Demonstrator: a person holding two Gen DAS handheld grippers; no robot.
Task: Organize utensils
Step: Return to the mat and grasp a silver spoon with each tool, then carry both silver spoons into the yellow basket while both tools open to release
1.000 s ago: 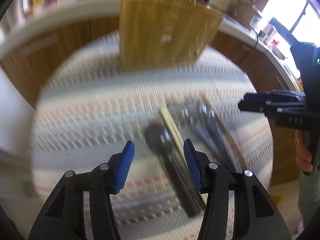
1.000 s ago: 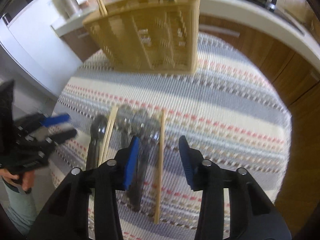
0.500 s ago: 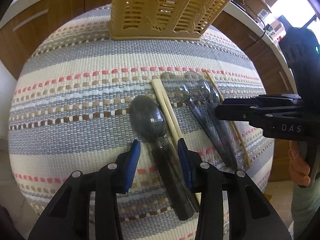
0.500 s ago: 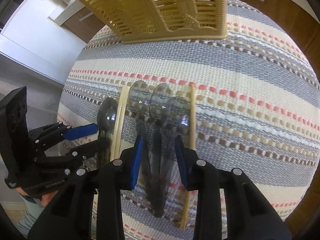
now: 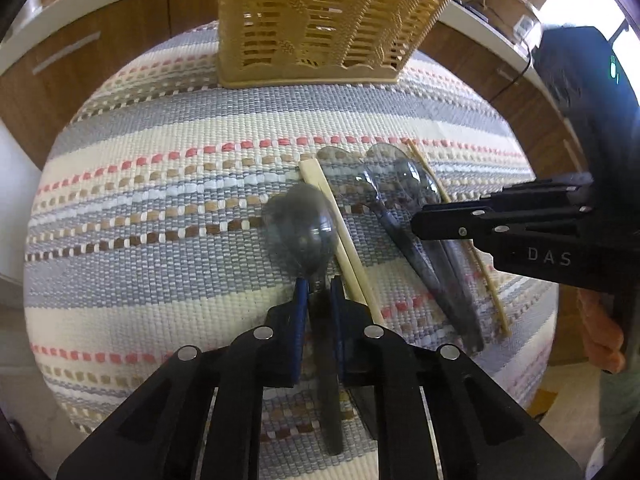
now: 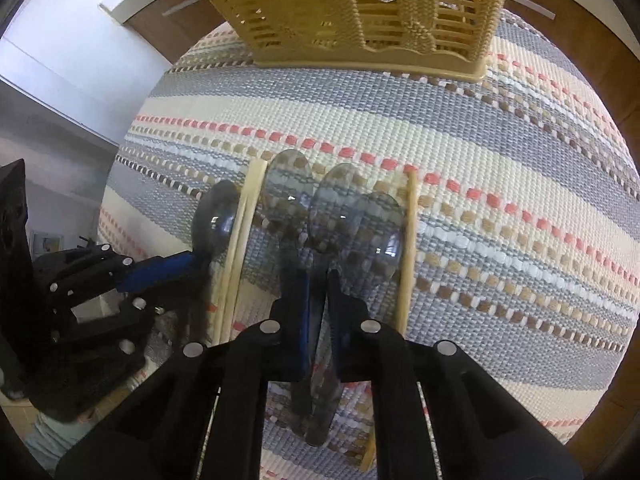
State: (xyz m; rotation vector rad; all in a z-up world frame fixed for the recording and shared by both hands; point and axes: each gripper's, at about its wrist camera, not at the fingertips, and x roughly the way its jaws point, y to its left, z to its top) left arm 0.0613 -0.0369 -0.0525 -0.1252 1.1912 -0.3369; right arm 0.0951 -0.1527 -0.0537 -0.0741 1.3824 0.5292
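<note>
A dark smoky plastic spoon (image 5: 301, 227) lies on the striped mat (image 5: 160, 208); my left gripper (image 5: 319, 288) is shut on its handle. Beside it lie a pair of wooden chopsticks (image 5: 340, 236), three clear grey spoons (image 6: 320, 208) and a single chopstick (image 6: 408, 248). My right gripper (image 6: 318, 280) is shut on the handle of the middle clear spoon (image 6: 340, 192). A yellow slotted utensil basket (image 5: 320, 16) stands at the mat's far edge, also in the right wrist view (image 6: 360, 8).
Wooden cabinet fronts (image 5: 100, 52) and a white counter edge (image 5: 80, 8) lie behind the basket. The right gripper's black body (image 5: 560, 240) reaches in from the right in the left wrist view.
Both grippers moved down to the mat and closed: the left on the dark spoon's handle, the right on a clear spoon's handle. Both were open half a second ago.
</note>
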